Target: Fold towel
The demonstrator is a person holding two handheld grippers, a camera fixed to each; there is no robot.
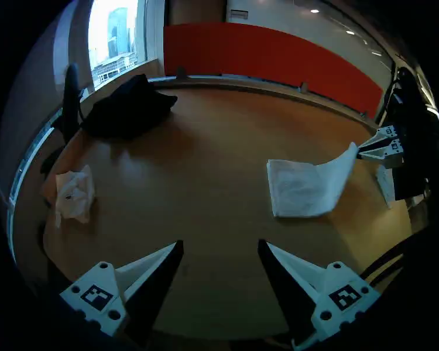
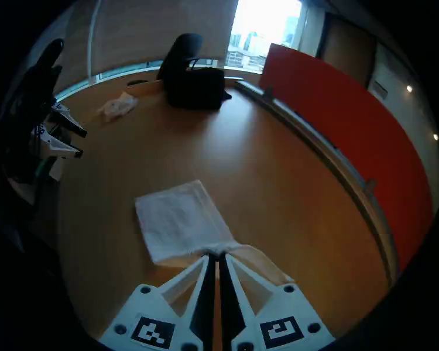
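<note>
A white towel lies on the wooden table, its right corner lifted off the surface. My right gripper pinches that raised corner. In the right gripper view the same gripper is shut on the near edge of the towel, which spreads flat beyond the fingertips. My left gripper is open with nothing between its fingers, hovering over bare table well short of the towel. It also appears at the far left of the right gripper view as the left gripper, held by a dark-sleeved person.
A black bag sits at the table's far side near the window, with a dark chair behind it. A crumpled white cloth lies at the left edge. A red partition runs along the table's back.
</note>
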